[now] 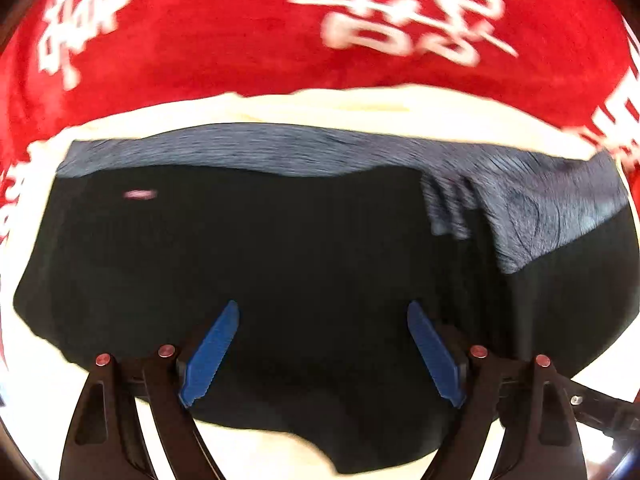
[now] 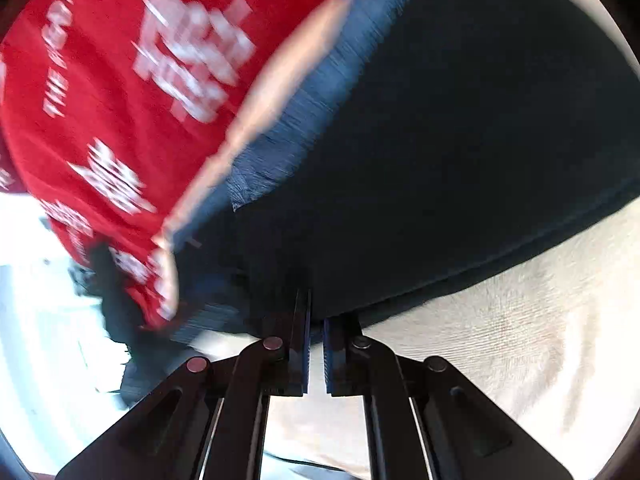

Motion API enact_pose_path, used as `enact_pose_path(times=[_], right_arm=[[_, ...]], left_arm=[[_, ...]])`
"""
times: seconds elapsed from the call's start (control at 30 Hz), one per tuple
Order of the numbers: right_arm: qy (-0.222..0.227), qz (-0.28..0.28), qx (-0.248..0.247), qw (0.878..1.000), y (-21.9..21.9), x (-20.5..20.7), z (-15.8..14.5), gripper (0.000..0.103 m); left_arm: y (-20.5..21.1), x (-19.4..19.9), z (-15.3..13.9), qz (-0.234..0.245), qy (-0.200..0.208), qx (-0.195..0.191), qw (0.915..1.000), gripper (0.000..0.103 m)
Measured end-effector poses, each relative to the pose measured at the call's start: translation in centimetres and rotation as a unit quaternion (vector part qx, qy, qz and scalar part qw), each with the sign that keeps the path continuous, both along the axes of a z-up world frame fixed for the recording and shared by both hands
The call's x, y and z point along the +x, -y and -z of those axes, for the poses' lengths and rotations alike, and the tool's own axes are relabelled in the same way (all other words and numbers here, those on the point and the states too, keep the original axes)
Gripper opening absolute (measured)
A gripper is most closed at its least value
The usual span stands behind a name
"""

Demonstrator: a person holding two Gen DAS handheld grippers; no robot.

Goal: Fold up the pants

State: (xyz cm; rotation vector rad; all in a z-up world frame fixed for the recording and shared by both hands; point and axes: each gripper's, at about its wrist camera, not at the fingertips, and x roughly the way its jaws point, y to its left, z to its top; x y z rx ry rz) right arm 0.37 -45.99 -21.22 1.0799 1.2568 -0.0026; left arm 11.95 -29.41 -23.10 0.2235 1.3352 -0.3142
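Note:
The black pants (image 1: pixel 280 248) lie spread on a white cloth (image 1: pixel 320 104), and a grey ribbed band (image 1: pixel 240 148) shows along their far edge. My left gripper (image 1: pixel 323 306) hangs over the near part of the pants, its blue pads (image 1: pixel 212 352) wide apart and holding nothing. In the right wrist view the pants (image 2: pixel 460 140) fill the upper right, with the same grey band (image 2: pixel 320 100) beside them. My right gripper (image 2: pixel 316 300) is shut at the near edge of the pants, and that dark edge runs in between its tips.
A red blanket with white lettering (image 1: pixel 220 32) lies beyond the white cloth and shows again as the red blanket (image 2: pixel 100 100) at left in the right wrist view. Bare white cloth (image 2: pixel 500 340) extends to the right of the right gripper. A blurred dark shape (image 2: pixel 120 320) sits at lower left.

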Motion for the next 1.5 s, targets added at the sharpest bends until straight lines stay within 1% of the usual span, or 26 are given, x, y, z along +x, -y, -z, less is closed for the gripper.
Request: enact_pose_path(times=[0.03,0.07,0.1,0.13,0.2,0.27,0.33,0.37,0.4,0.43,0.5,0.57,0.63,0.73,0.77,0.8,0.87,0.9,1.0,1.07,1.1,1.17,1.23,1.3,1.37,1.5], right_arm=[[0.008,0.004,0.000,1.000,0.1,-0.1,0.0,0.005],[0.009,0.000,-0.001,1.000,0.1,0.0,-0.4,0.008],[0.008,-0.016,-0.005,1.000,0.0,0.2,-0.8,0.014],[0.005,-0.041,-0.013,0.999,-0.2,0.4,-1.5,0.017],[0.000,-0.101,-0.028,0.995,-0.5,0.6,-3.3,0.037],[0.031,-0.130,-0.064,0.989,0.8,0.0,-6.3,0.042],[0.064,-0.119,-0.094,0.986,3.9,0.1,-8.6,0.045],[0.074,-0.097,-0.106,0.987,6.4,0.1,-9.4,0.050],[0.076,-0.069,-0.115,0.988,9.1,0.2,-9.6,0.052],[0.074,-0.047,-0.118,0.989,11.1,0.3,-9.5,0.052],[0.063,0.000,-0.115,0.991,16.2,0.8,-8.0,0.052],[0.045,0.018,-0.100,0.994,19.2,1.9,-5.8,0.052],[0.036,0.017,-0.075,0.996,21.1,2.7,-3.7,0.052],[0.030,-0.010,0.000,1.000,21.7,4.2,0.0,0.051],[0.023,-0.015,0.019,0.999,21.5,4.1,1.1,0.046],[0.016,-0.012,0.023,1.000,21.4,4.2,1.7,0.037],[0.021,0.001,0.030,0.999,21.9,3.4,1.7,0.031],[0.034,-0.002,0.026,0.999,21.9,2.9,1.0,0.029],[0.050,-0.004,0.018,0.999,21.5,1.5,-0.5,0.028],[0.023,0.010,-0.014,1.000,21.8,1.2,0.1,0.029],[0.004,0.012,-0.035,0.999,21.8,1.3,0.5,0.035],[0.006,0.020,-0.032,0.999,22.0,0.9,0.7,0.036],[0.001,0.013,-0.060,0.998,21.4,0.8,-0.6,0.040],[-0.007,-0.005,-0.108,0.994,20.2,0.4,-2.4,0.040],[-0.013,-0.015,-0.143,0.989,18.9,-0.3,-4.0,0.040],[-0.010,-0.034,-0.190,0.981,16.0,-1.8,-6.3,0.040]], left_arm=[[-0.6,0.4,-0.5,-0.001,0.006,0.006,1.0000,0.088],[-0.9,0.5,-1.0,0.002,0.012,0.010,0.9999,0.088],[-0.9,0.8,-1.5,0.005,0.019,0.014,0.9997,0.088],[-0.8,1.0,-1.9,0.007,0.022,0.014,0.9996,0.088],[-0.1,1.8,-3.0,0.010,0.028,0.007,0.9995,0.088],[1.3,2.0,-4.0,0.021,0.034,-0.004,0.9992,0.088],[3.4,1.6,-4.7,0.034,0.036,-0.014,0.9987,0.088],[4.7,1.6,-5.0,0.043,0.035,-0.021,0.9983,0.088],[5.0,1.5,-5.4,0.049,0.033,-0.029,0.9978,0.088],[5.9,1.6,-5.7,0.054,0.032,-0.036,0.9974,0.088],[8.4,1.3,-5.9,0.064,0.030,-0.045,0.9965,0.088],[10.2,1.3,-5.3,0.070,0.024,-0.047,0.9962,0.088],[11.8,1.1,-4.3,0.075,0.016,-0.048,0.9959,0.088],[12.9,-0.3,-2.9,0.079,0.005,-0.022,0.9966,0.088],[13.0,-0.4,-2.0,0.078,0.000,-0.011,0.9969,0.088],[12.7,-0.6,-1.1,0.074,-0.007,0.002,0.9972,0.088],[11.7,-0.8,-0.3,0.060,-0.020,-0.006,0.9980,0.088],[11.4,-0.9,-0.3,0.056,-0.023,-0.013,0.9981,0.088],[11.8,-1.2,-0.3,0.071,-0.014,0.000,0.9974,0.088],[12.5,-1.6,0.0,0.095,0.009,0.011,0.9954,0.094],[12.5,-1.7,0.2,0.099,0.021,0.020,0.9947,0.100],[11.8,-1.6,0.2,0.094,0.014,0.014,0.9954,0.101],[10.5,-1.6,0.0,0.080,0.005,0.010,0.9967,0.101],[9.3,-2.0,-0.3,0.073,0.004,0.012,0.9973,0.101],[8.0,-2.5,-0.8,0.066,0.003,0.012,0.9977,0.101],[5.8,-3.4,-1.7,0.054,0.005,0.008,0.9985,0.101]])
